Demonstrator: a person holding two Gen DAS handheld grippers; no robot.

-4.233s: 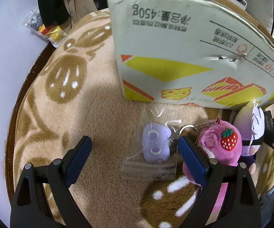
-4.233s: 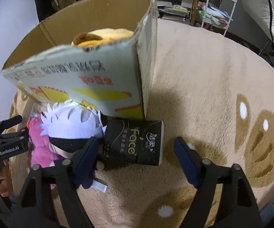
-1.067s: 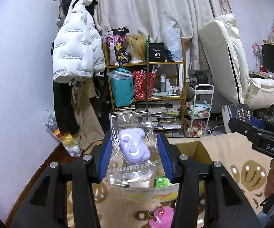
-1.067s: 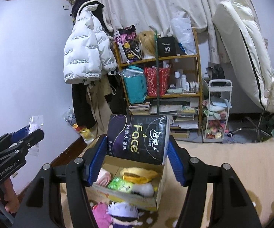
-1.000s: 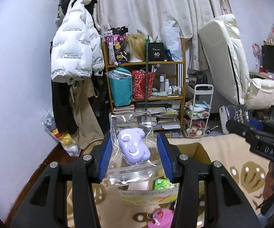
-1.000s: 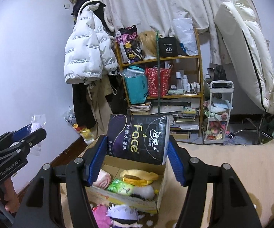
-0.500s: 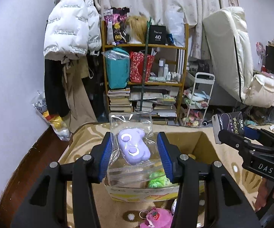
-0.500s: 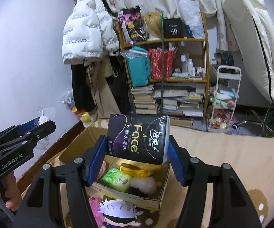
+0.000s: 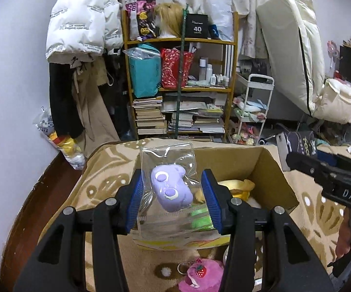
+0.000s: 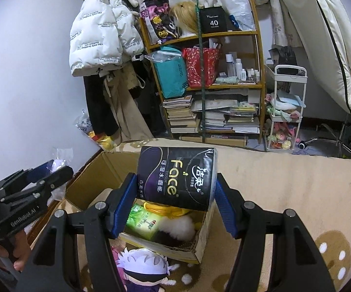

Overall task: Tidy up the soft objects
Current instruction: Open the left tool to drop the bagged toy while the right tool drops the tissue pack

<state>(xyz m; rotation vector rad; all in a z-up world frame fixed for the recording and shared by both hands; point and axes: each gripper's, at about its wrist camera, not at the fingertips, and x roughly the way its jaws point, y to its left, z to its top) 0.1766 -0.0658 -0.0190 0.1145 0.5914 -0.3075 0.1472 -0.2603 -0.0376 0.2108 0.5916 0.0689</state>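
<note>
My left gripper is shut on a clear bag with a purple soft toy and holds it above the open cardboard box. My right gripper is shut on a black Face tissue pack above the same box. The box holds a green pack, a yellow plush and a white fluffy toy. A pink strawberry plush and a white-haired doll lie on the rug in front of the box.
A tan rug with brown patterns covers the floor. Behind stand a cluttered wooden shelf, a white cart, hanging coats and a leaning white mattress. The right gripper's body shows in the left wrist view.
Both grippers closed on their objects on the rug, lifted them high, and have now tilted down and come closer over the open box.
</note>
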